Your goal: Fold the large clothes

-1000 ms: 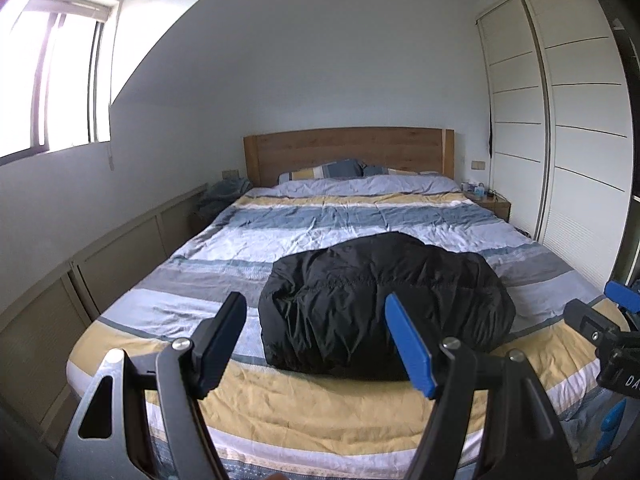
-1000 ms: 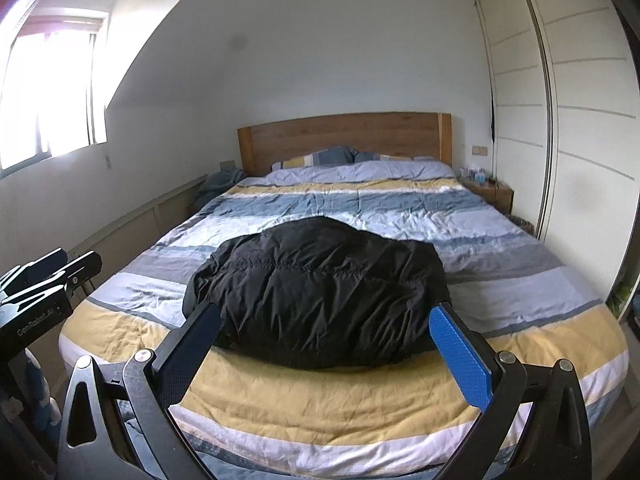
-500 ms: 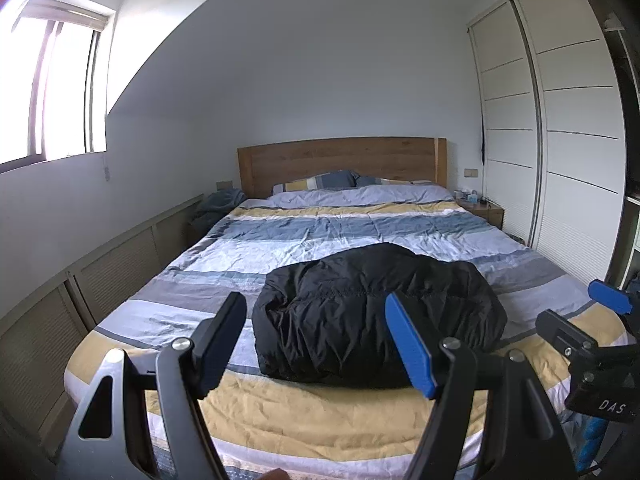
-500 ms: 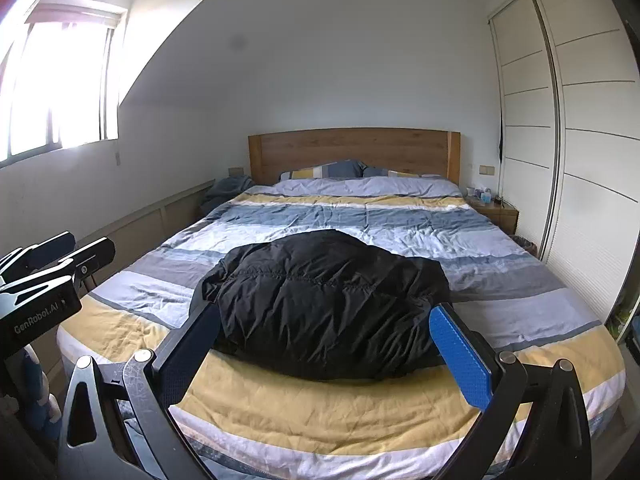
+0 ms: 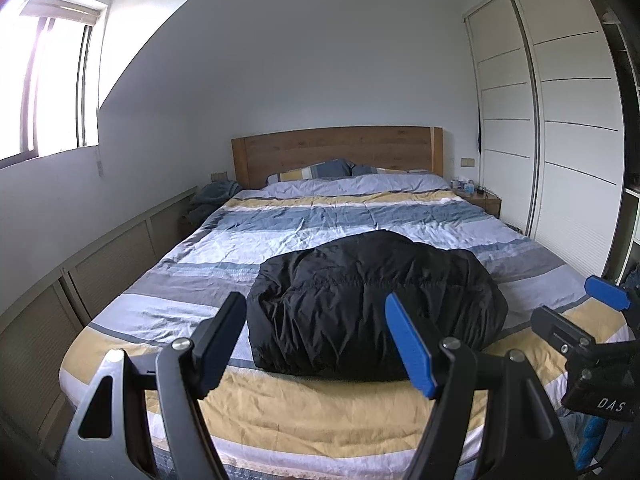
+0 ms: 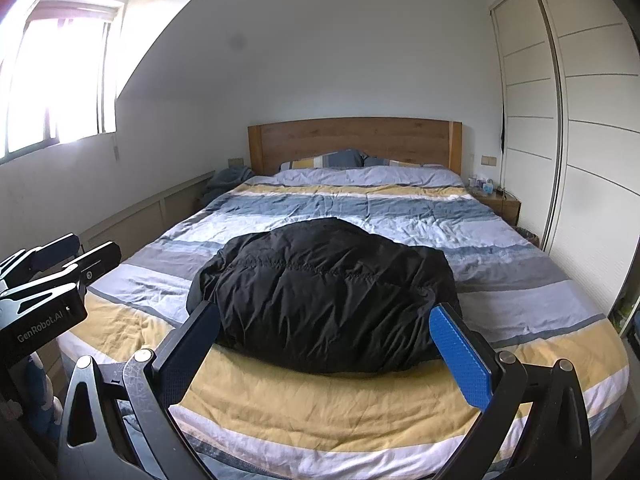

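Black puffer jacket [image 5: 372,304] lies bundled in a rounded heap on the near half of the bed [image 5: 320,404], its front edge on the yellow stripe of the cover, and we touch it with neither tool. Starting at the left, we see a bright window [image 5: 48,80] and low cabinet panels [image 5: 112,256] along the wall. Our left gripper [image 5: 316,344] hangs before the foot of the bed with its jaws spread wide and nothing between them. Behind the jacket are the pillows [image 5: 316,170] and wooden headboard [image 5: 340,148]. Our right gripper [image 6: 324,356] is likewise held short of the bed, jaws wide apart and empty. At the far right stand a bedside table [image 5: 484,202] and a white sliding wardrobe [image 5: 552,120].
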Demonstrator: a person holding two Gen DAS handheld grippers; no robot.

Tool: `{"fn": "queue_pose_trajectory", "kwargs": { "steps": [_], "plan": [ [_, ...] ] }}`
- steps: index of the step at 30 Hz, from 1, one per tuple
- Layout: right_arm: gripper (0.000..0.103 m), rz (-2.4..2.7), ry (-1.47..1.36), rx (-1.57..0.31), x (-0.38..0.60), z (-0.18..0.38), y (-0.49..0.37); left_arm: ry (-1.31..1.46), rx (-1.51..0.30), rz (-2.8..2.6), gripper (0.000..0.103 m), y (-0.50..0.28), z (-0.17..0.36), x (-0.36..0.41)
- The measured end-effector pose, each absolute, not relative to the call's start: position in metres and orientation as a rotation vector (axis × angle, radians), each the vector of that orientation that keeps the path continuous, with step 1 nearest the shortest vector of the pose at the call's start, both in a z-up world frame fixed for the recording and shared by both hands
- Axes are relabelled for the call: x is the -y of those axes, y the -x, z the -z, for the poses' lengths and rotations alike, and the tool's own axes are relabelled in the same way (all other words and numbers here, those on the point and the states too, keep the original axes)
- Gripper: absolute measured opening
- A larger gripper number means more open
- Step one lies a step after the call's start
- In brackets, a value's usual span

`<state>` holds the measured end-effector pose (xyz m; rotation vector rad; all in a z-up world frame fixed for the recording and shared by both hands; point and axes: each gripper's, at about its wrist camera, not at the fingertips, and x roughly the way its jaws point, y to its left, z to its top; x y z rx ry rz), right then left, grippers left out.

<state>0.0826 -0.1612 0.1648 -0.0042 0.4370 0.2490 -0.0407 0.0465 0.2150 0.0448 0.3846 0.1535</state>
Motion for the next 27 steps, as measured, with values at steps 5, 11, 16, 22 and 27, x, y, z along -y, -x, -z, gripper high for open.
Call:
{"fn": "queue_pose_trajectory", "kwargs": {
  "steps": [5,11,16,22,27],
  "plan": [
    [0.103,-0.249,0.002,-0.451,0.161,-0.161,-0.087,-0.047,-0.399,-0.15,0.071,0.034,-0.209,-0.047],
    [0.103,-0.251,0.007,-0.464,0.157,-0.158,-0.09,-0.047,-0.42,-0.143,0.071,0.026,-0.199,-0.05],
    [0.103,-0.252,0.008,-0.473,0.154,-0.154,-0.093,-0.044,-0.434,-0.141,0.071,0.022,-0.19,-0.054],
    [0.103,-0.247,-0.01,-0.489,0.156,-0.146,-0.1,-0.037,-0.462,-0.144,0.071,0.014,-0.178,-0.058],
    [0.103,-0.241,-0.023,-0.501,0.158,-0.141,-0.104,-0.032,-0.483,-0.142,0.071,0.006,-0.17,-0.06]
  ]
}}
